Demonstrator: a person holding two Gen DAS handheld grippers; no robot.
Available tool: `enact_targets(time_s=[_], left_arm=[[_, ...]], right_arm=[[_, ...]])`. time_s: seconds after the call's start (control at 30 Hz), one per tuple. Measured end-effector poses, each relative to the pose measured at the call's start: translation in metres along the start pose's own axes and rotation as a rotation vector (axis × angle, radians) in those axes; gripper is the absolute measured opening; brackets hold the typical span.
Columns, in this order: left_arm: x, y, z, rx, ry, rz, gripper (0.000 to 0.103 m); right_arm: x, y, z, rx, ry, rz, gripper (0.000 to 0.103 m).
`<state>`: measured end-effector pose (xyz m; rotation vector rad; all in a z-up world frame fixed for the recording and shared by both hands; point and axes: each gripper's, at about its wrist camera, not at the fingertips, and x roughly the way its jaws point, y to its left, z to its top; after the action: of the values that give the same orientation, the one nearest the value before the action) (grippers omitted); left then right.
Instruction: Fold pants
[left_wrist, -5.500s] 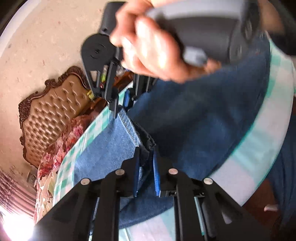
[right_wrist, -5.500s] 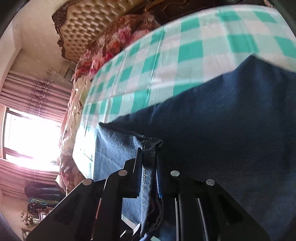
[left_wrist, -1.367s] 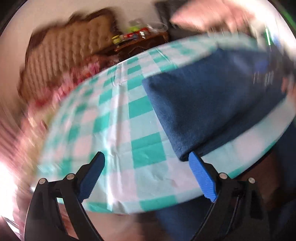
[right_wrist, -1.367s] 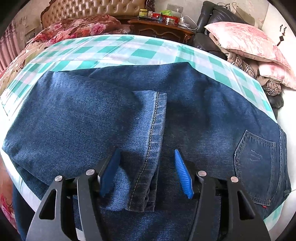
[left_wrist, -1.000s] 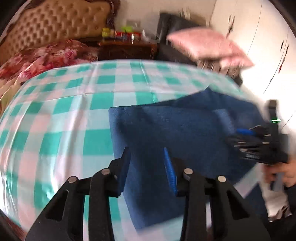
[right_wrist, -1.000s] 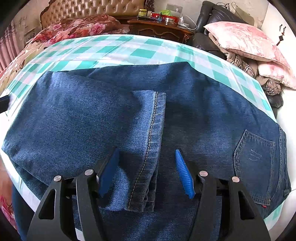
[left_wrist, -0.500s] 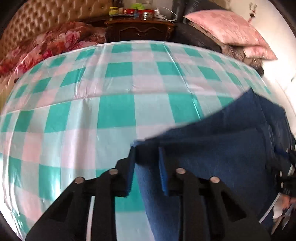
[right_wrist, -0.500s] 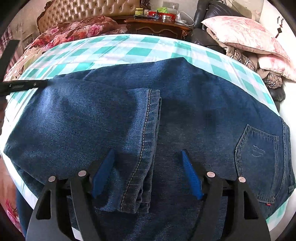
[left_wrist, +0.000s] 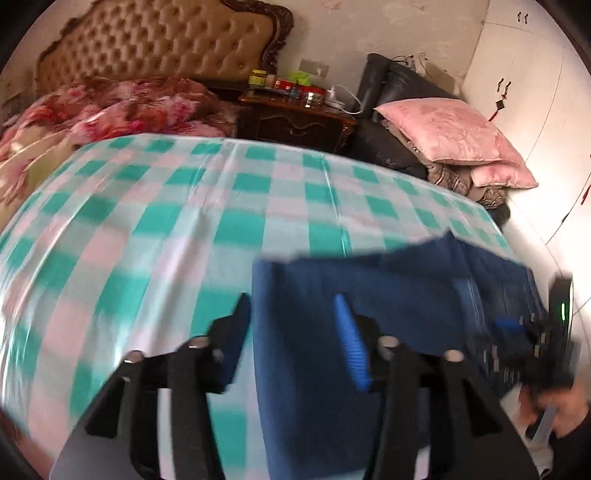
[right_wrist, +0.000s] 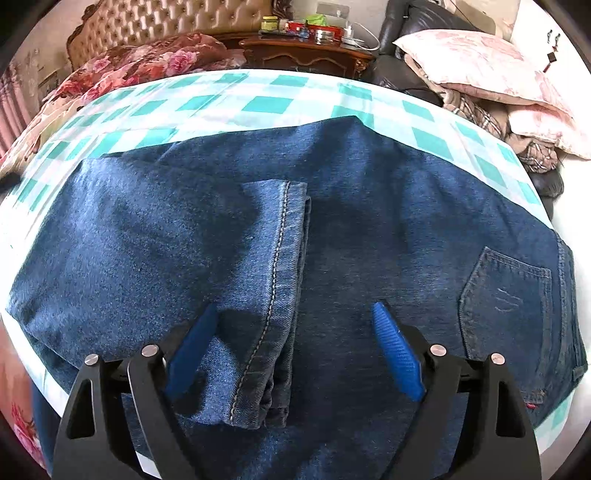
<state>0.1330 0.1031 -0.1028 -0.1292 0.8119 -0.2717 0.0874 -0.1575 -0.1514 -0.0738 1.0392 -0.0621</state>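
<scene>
- The jeans (right_wrist: 369, 221) lie folded once on the checked bench (right_wrist: 258, 92), leg hem (right_wrist: 280, 280) laid over the thigh, probably squared for another fold.
- The right gripper (right_wrist: 291, 354) hovers over that hem, fingers opening, nothing clamped.
- The left gripper (left_wrist: 295, 336) straddles the folded edge (left_wrist: 266, 332), fingers opening, released.
- Only the right view shows the back pocket (right_wrist: 506, 291); only the blurred left view shows the person's hand (left_wrist: 554, 410).

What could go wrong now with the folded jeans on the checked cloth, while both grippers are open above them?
1. The jeans reach the table's near edge and may slide off if tugged.
2. The folded-over leg hems lie loose and uneven; as the right gripper opens above them, a careless next grasp could undo the fold.
3. The left gripper is opening over the folded edge; the view is blurred, so it could snag the fabric.
</scene>
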Motion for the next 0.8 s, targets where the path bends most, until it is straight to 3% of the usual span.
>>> enact_targets(time_s=[0.07, 0.17, 0.2, 0.23, 0.27, 0.33, 0.37, 0.4, 0.47, 0.53, 0.63, 0.8], left_arm=[[-0.018, -0.01, -0.029, -0.035, -0.02, 0.123, 0.052], [-0.028, -0.018, -0.054, -0.101, -0.027, 0.178, 0.052], [-0.026, -0.022, -0.056, -0.096, -0.013, 0.184, 0.056], [-0.024, -0.029, -0.056, -0.069, -0.01, 0.211, 0.072], [-0.022, -0.037, -0.054, -0.042, -0.016, 0.223, 0.077], [-0.015, -0.04, -0.049, -0.072, 0.015, 0.146, 0.092], [-0.011, -0.04, -0.049, -0.083, 0.027, 0.14, 0.094], [-0.005, -0.044, -0.048, -0.073, 0.025, 0.195, 0.099], [0.003, -0.048, -0.05, -0.038, 0.017, 0.216, 0.101], [0.02, -0.049, -0.052, -0.028, 0.098, 0.169, 0.101], [0.044, -0.046, -0.062, -0.018, 0.225, 0.217, 0.101], [0.043, -0.044, -0.074, -0.01, 0.182, 0.171, 0.101]], right_arm=[[-0.014, 0.002, 0.005, 0.026, -0.049, -0.02, 0.082], [-0.031, 0.013, 0.013, 0.048, -0.115, 0.022, 0.088], [-0.033, 0.018, 0.017, 0.065, -0.123, 0.065, 0.088], [-0.032, 0.024, 0.02, 0.074, -0.112, 0.065, 0.088], [-0.028, 0.032, 0.023, 0.079, -0.096, 0.061, 0.088], [-0.025, 0.04, 0.024, 0.079, -0.105, 0.059, 0.089], [-0.02, 0.046, 0.023, 0.068, -0.103, 0.044, 0.089], [-0.016, 0.049, 0.022, 0.06, -0.087, 0.021, 0.089], [-0.008, 0.051, 0.018, 0.07, -0.069, 0.03, 0.089], [0.004, 0.051, 0.014, 0.082, -0.021, 0.044, 0.089], [0.007, 0.057, 0.01, 0.035, -0.024, 0.009, 0.091], [0.009, 0.057, 0.008, 0.023, -0.026, 0.018, 0.097]])
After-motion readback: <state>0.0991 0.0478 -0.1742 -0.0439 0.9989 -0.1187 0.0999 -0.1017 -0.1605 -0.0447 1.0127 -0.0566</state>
